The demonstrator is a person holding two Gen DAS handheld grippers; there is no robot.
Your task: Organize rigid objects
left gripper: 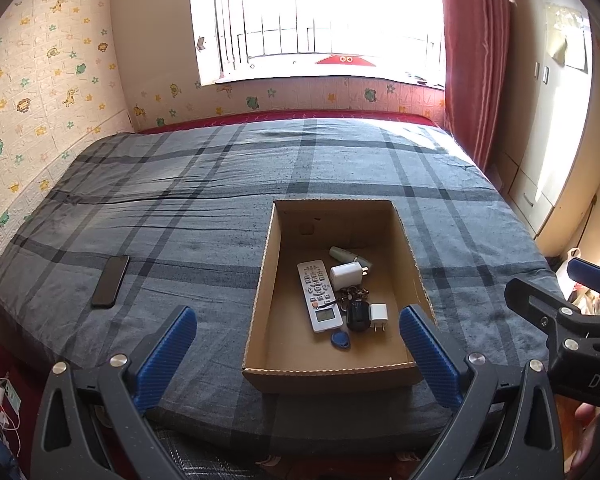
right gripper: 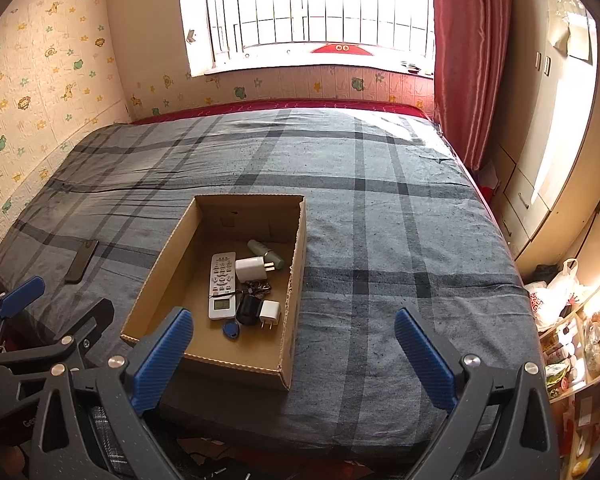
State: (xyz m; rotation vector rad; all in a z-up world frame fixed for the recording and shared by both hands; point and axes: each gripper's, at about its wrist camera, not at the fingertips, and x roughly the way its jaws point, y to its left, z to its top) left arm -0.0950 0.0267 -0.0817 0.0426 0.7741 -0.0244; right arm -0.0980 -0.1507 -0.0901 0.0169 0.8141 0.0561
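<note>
An open cardboard box (left gripper: 260,280) (right gripper: 296,248) sits on the bed near its front edge. Inside lie a white remote (left gripper: 319,295) (right gripper: 222,285), a large white charger (left gripper: 346,274) (right gripper: 251,268), a small white plug (left gripper: 378,315) (right gripper: 269,313), a black round item with keys (left gripper: 358,314) (right gripper: 249,309), a blue key fob (left gripper: 340,339) (right gripper: 232,331) and a pale green tube (left gripper: 342,254) (right gripper: 265,251). A black phone (left gripper: 110,281) (right gripper: 82,266) lies flat on the bed, left of the box. My left gripper (left gripper: 296,332) is open at the box's near end. My right gripper (right gripper: 294,336) hangs open over the box's near right corner.
A grey plaid sheet (right gripper: 400,240) covers the bed, with wide flat room behind and right of the box. A patterned wall (left gripper: 40,100) borders the left side. A red curtain (right gripper: 468,60) and wardrobe (right gripper: 552,140) stand right. Bags and cluttered shelves (right gripper: 572,332) are at right.
</note>
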